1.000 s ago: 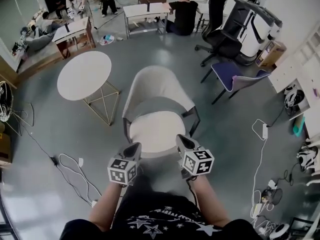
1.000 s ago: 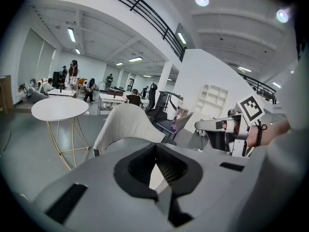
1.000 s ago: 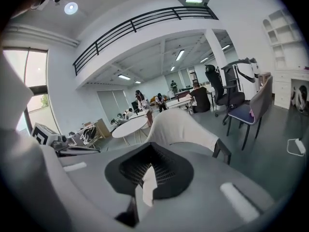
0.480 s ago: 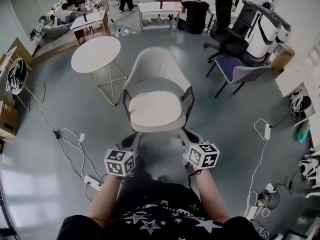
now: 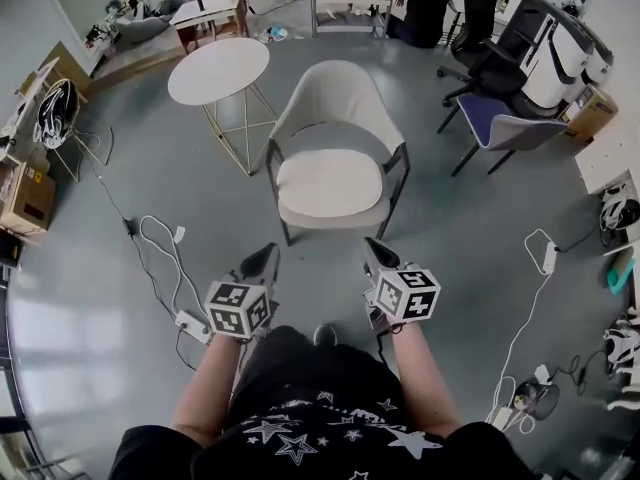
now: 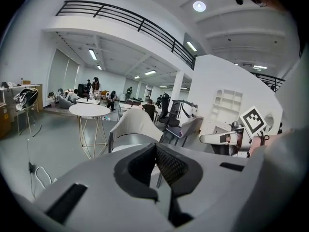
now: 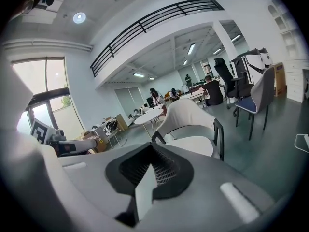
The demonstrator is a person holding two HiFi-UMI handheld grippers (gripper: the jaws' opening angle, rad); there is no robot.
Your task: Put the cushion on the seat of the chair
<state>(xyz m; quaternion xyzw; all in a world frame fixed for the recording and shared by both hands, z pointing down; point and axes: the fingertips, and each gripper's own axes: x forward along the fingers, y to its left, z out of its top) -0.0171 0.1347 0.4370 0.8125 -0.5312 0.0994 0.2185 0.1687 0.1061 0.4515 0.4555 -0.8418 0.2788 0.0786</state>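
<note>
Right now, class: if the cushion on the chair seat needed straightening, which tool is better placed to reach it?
Right, marginally. The right tool sits slightly nearer the front of the chair than the left tool; both are shut, empty and clear of the cushion.

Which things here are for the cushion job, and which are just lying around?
For the job: cushion, chair, left gripper, right gripper.
Just lying about: round white table, blue chair, black office chair, white power strip, cardboard box.
</note>
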